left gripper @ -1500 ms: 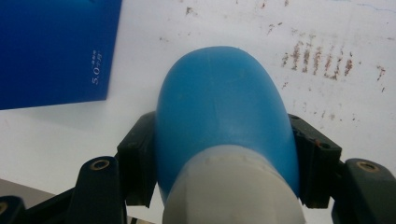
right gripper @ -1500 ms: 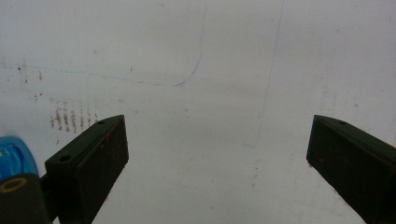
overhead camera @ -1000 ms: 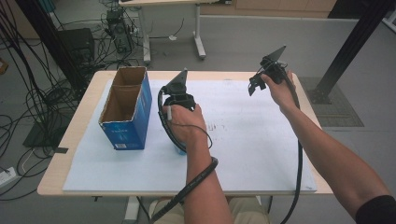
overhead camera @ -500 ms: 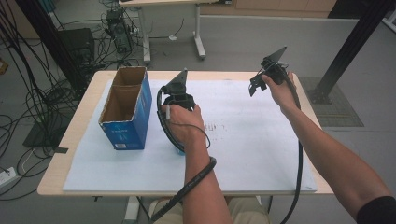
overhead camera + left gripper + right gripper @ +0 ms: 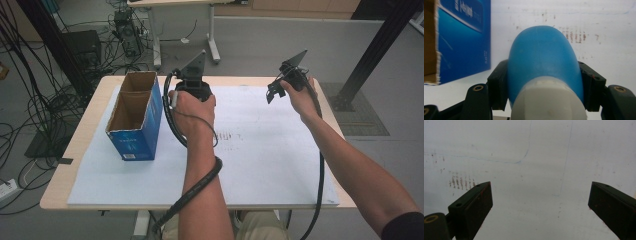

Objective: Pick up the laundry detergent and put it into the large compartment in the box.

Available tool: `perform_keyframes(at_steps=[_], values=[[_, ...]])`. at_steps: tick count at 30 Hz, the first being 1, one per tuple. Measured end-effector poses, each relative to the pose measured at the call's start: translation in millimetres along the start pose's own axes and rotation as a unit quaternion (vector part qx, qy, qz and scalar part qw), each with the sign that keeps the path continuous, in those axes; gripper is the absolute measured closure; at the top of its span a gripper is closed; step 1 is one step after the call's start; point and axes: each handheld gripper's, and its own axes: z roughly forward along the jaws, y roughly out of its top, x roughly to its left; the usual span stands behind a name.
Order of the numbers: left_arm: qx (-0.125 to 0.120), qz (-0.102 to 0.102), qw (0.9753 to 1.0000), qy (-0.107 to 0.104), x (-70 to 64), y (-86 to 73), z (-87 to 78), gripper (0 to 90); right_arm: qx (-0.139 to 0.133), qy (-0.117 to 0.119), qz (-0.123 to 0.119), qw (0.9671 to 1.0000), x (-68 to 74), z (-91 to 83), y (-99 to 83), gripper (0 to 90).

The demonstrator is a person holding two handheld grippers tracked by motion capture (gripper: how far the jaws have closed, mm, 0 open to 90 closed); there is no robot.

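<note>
Left gripper (image 5: 541, 100) is clamped on a blue bottle with a white neck (image 5: 544, 67), held above the white sheet (image 5: 260, 150) just right of the open blue carton (image 5: 135, 117), likely staged to go in. Right gripper (image 5: 540, 205) hangs further out over bare sheet, jaws wide apart and empty, probably clear for support.

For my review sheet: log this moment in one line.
left gripper: shut on blue bottle | right gripper: open | box: left
</note>
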Motion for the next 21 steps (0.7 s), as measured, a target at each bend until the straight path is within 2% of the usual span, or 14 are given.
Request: perform_keyframes(at_steps=[3, 5, 7, 8, 9, 10, 12, 15, 17, 18, 19, 21], values=[[-0.002, 0.024, 0.9997, -0.008, 7.4, 4.6, -21.7, 37.1, -0.002, -0.001, 0.003, 1.0000, -0.7, -1.1, -1.5, 5.5], [-0.006, 0.031, 0.9994, -0.013, 13.0, 6.2, -33.3, 37.1, -0.004, -0.004, 0.002, 1.0000, 0.5, -2.5, -3.5, 5.5], [-0.008, 0.049, 0.9986, -0.015, 22.3, 9.0, -53.5, 37.1, -0.005, -0.004, 0.002, 1.0000, 1.2, -3.6, -4.6, 5.5], [-0.008, 0.049, 0.9986, -0.015, 22.3, 9.0, -53.5, 37.1, -0.005, -0.004, 0.002, 1.0000, 1.2, -3.6, -4.6, 5.5], [-0.012, 0.052, 0.9984, -0.020, 31.7, 10.0, -65.9, 37.1, -0.005, -0.004, 0.001, 1.0000, 1.4, -4.5, -5.6, 5.5], [-0.012, 0.052, 0.9984, -0.020, 31.7, 10.0, -65.9, 37.1, -0.006, -0.005, 0.003, 1.0000, 1.9, -4.8, -6.0, 5.5], [-0.010, 0.061, 0.9979, -0.021, 41.3, 12.8, -78.1, 37.1, -0.007, -0.006, 0.003, 1.0000, 1.8, -5.1, -6.4, 5.5], [-0.015, 0.062, 0.9976, -0.030, 57.5, 14.9, -92.7, 37.1, -0.008, -0.007, 0.007, 0.9999, 1.6, -5.9, -7.3, 5.5], [-0.018, 0.062, 0.9974, -0.031, 63.3, 16.2, -99.6, 37.1, -0.010, -0.007, 0.007, 0.9999, 3.4, -6.8, -8.3, 5.5], [-0.020, 0.067, 0.9972, -0.027, 70.3, 19.3, -111.7, 37.1, -0.011, -0.008, 0.006, 0.9999, 4.2, -7.0, -8.7, 5.5], [-0.020, 0.067, 0.9972, -0.027, 70.3, 19.3, -111.7, 37.2, -0.011, -0.008, 0.006, 0.9999, 4.2, -7.0, -8.7, 5.5], [-0.023, 0.076, 0.9968, -0.013, 72.0, 22.2, -123.0, 37.2, -0.011, -0.009, 0.008, 0.9999, 5.8, -7.5, -8.9, 5.5]])
